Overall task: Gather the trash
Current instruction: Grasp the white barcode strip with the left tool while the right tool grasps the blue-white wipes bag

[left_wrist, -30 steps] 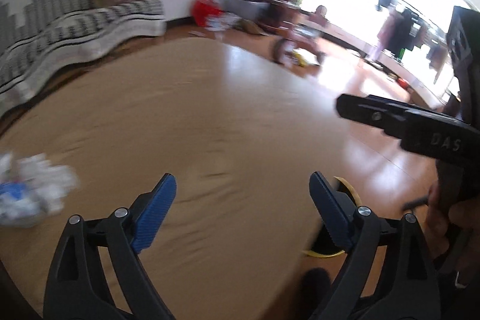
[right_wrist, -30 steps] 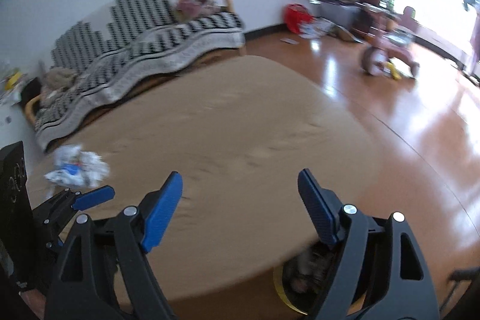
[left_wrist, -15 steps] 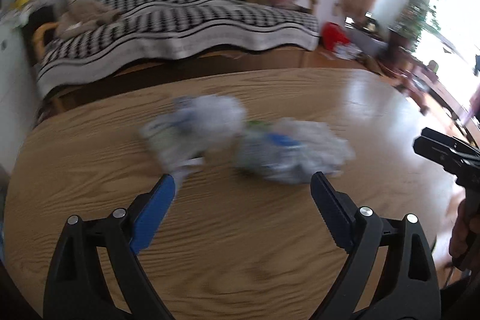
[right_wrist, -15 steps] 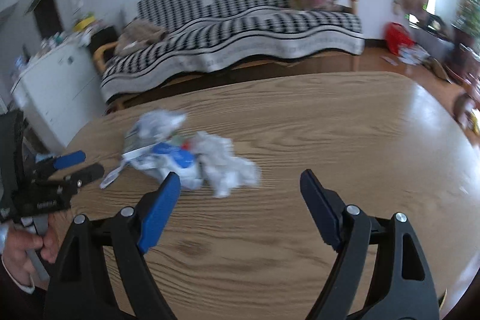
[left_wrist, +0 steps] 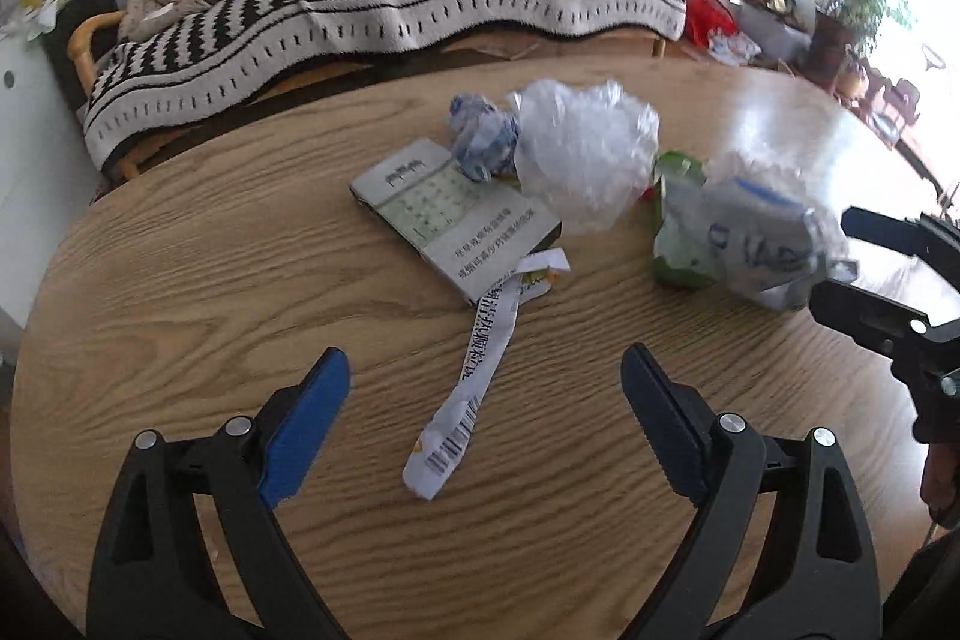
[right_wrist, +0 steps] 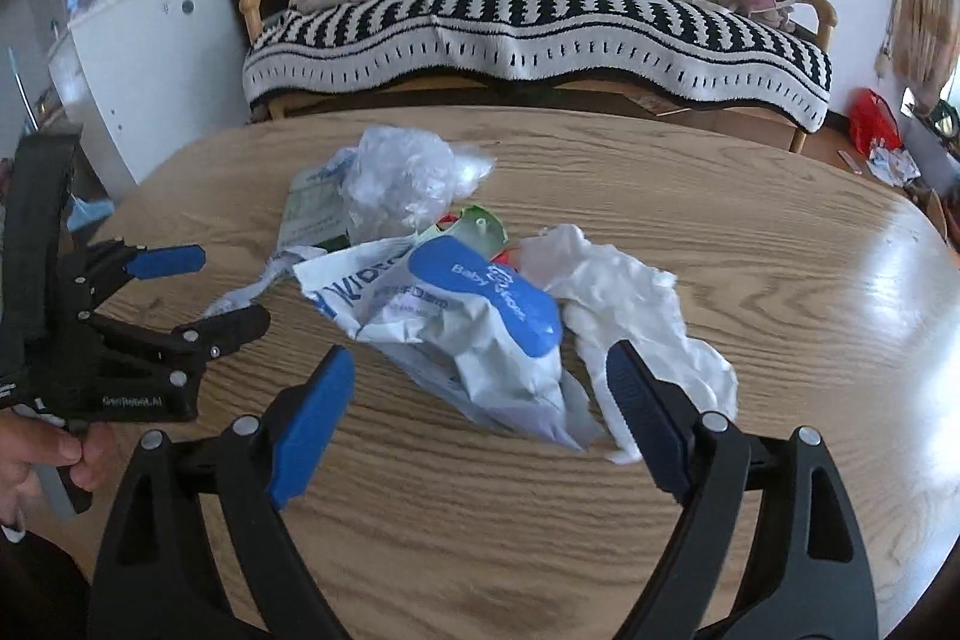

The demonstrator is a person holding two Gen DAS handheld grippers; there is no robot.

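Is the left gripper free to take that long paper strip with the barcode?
Probably yes: the left gripper is open, the paper strip lies flat on the table straight ahead, nothing covers its near end.

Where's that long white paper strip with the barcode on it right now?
In the left wrist view the paper strip lies flat on the wooden table, running from under the flat printed box toward the camera, its barcode end nearest the open left gripper.

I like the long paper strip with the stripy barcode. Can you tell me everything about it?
The paper strip is long, narrow and white, with dark printed characters along it and a barcode at its near end. It looks thin and slightly curled. It lies flat on the wooden table, with its far end, by a yellow scrap, touching the flat printed box.
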